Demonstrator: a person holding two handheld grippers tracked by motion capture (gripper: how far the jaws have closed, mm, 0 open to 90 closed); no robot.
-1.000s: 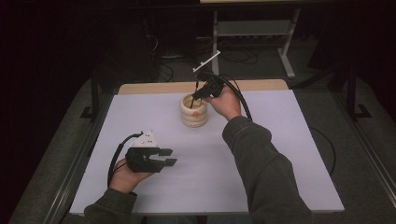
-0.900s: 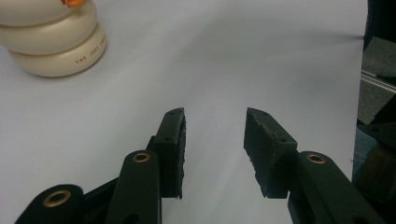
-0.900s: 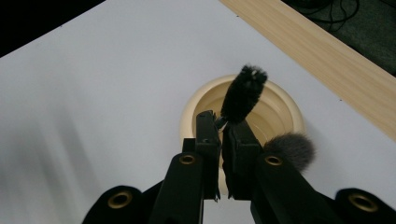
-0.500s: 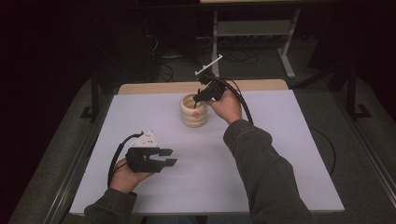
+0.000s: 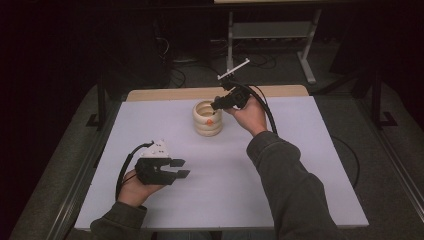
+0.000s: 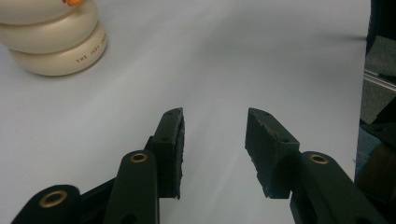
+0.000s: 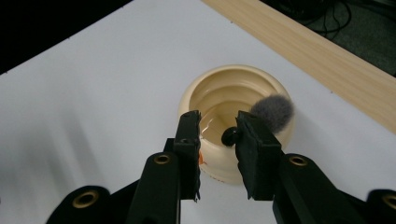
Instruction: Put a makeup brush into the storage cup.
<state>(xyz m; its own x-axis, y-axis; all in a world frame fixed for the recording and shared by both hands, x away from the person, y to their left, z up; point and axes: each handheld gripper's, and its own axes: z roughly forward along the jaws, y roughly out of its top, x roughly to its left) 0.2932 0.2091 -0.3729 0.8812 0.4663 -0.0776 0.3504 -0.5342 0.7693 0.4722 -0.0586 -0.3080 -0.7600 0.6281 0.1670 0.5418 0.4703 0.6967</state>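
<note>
A cream ridged pot (image 5: 207,120) with an orange mark stands at the far middle of the white table. My right gripper (image 5: 216,106) hovers over its right rim, and its jaws have just been opening. In the right gripper view, my right gripper (image 7: 218,126) stands over the pot (image 7: 224,77). A grey fluffy brush head (image 7: 273,112) leans on the inner rim, and its black stem (image 7: 229,136) lies close by the right pad, not pinched. Near the front left, my left gripper (image 5: 182,168) is open with nothing in it. In the left gripper view, my left gripper (image 6: 215,128) points at bare table with the pot (image 6: 51,44) at upper left.
A wooden strip (image 5: 175,93) runs along the table's far edge, with a metal stand (image 5: 270,31) and cables on the dark floor behind. A black cable (image 5: 267,112) trails from the right gripper. White tabletop (image 5: 300,150) spreads around the pot.
My right gripper's jaws have parted and it has edged slightly right over the pot. The left hand has stayed put.
</note>
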